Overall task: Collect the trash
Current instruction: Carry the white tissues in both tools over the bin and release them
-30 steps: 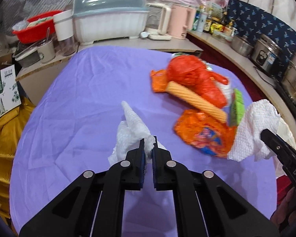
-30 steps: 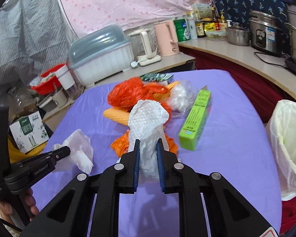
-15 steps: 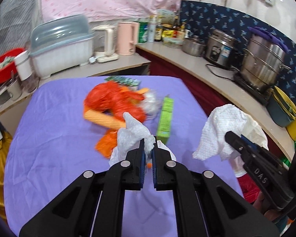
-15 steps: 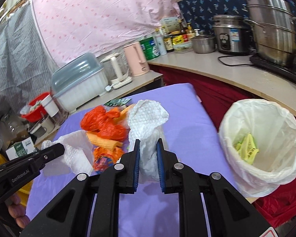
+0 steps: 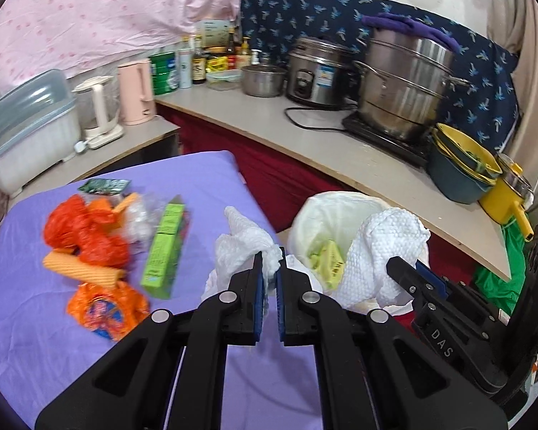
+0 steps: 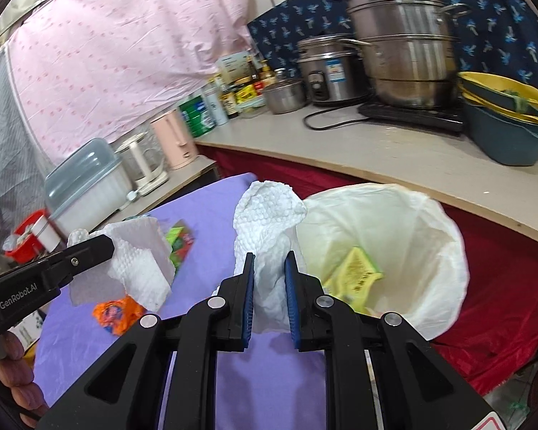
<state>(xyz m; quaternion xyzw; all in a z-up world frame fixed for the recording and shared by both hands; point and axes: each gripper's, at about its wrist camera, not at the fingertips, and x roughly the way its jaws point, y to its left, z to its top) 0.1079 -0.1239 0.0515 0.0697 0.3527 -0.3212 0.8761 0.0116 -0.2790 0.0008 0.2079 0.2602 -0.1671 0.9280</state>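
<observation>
While both grippers are raised above the purple tablecloth (image 5: pixel 71 340), each one clamps a crumpled white paper towel. The left gripper (image 5: pixel 268 265) has its jaws drawn narrow on a thin wad of paper towel (image 5: pixel 244 240), which hangs over the right edge of the table, just left of the bin. The right gripper (image 6: pixel 269 263) has its jaws set slightly wider and pinches a thicker, embossed paper towel (image 6: pixel 265 215); in the left wrist view that towel sits in front of the bin mouth. The trash bin (image 6: pixel 412 215) stands off the right side of the table, below the curved counter (image 6: pixel 394 157), and is lined with a white plastic bag; a yellow-green wrapper (image 6: pixel 355 272) lies inside it. Remaining trash lies on the left part of the cloth: a green carton (image 5: pixel 163 247) lying flat, a red-orange plastic bag (image 5: pixel 86 233) to its left, a ridged orange roll (image 5: pixel 79 267) touching that bag on the near side, an orange printed wrapper (image 5: pixel 107 308) nearest the camera, clear crumpled plastic (image 5: pixel 140 218) beside the carton, and a dark green sachet (image 5: pixel 104 184) at the far side. On the counter stand a steel steamer pot (image 5: pixel 405 82) and a rice cooker (image 5: pixel 319 71).
</observation>
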